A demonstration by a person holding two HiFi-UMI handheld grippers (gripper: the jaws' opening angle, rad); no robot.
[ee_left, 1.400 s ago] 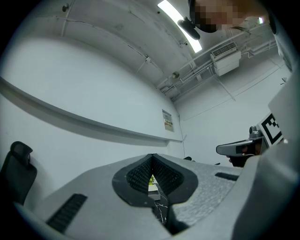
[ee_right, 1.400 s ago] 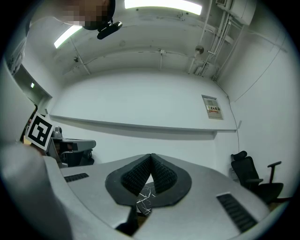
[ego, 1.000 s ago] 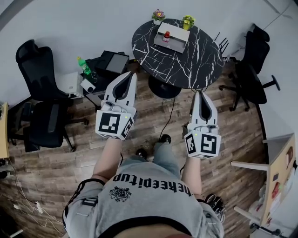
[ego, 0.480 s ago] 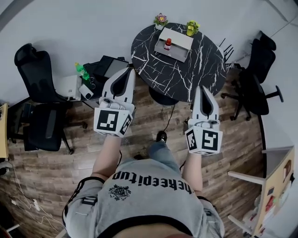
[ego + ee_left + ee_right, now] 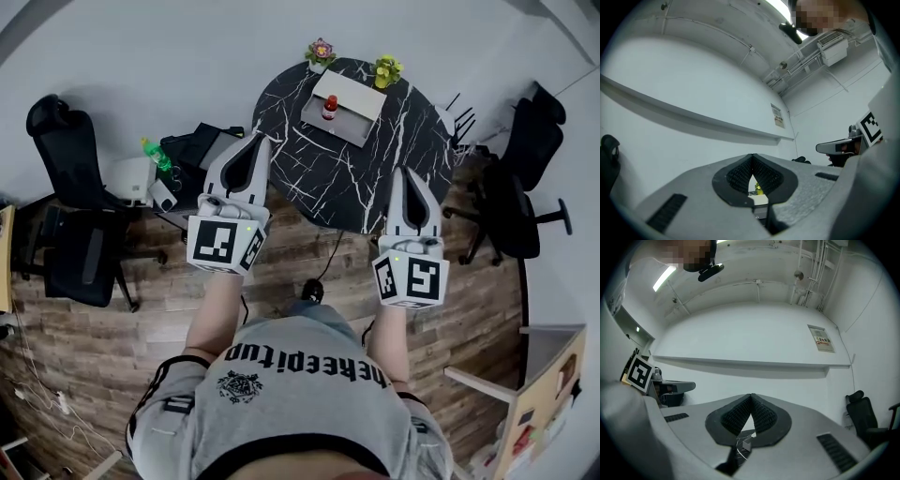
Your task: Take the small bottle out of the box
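Note:
A small red bottle (image 5: 329, 105) stands upright in an open pale box (image 5: 349, 124) at the far side of a round black marble table (image 5: 375, 169). My left gripper (image 5: 262, 141) is held out over the floor just left of the table's near edge, its jaws shut with nothing in them. At the table's near right rim, my right gripper (image 5: 405, 174) is shut and empty too. Both are well short of the box. In the left gripper view the gripper (image 5: 752, 159) has its tips together, and the right gripper view shows the same of that gripper (image 5: 751, 397).
Two small flower pots (image 5: 321, 50) (image 5: 385, 68) stand behind the box. A green bottle (image 5: 152, 155) sits on a cluttered low stand at the left. Black office chairs flank the table at the left (image 5: 56, 131) and right (image 5: 525, 159). A cable (image 5: 328, 258) trails over the wooden floor.
The person has walked towards the table, so the table and box now sit nearer and lower in the head view. Both grippers moved forward with the body and stayed shut.

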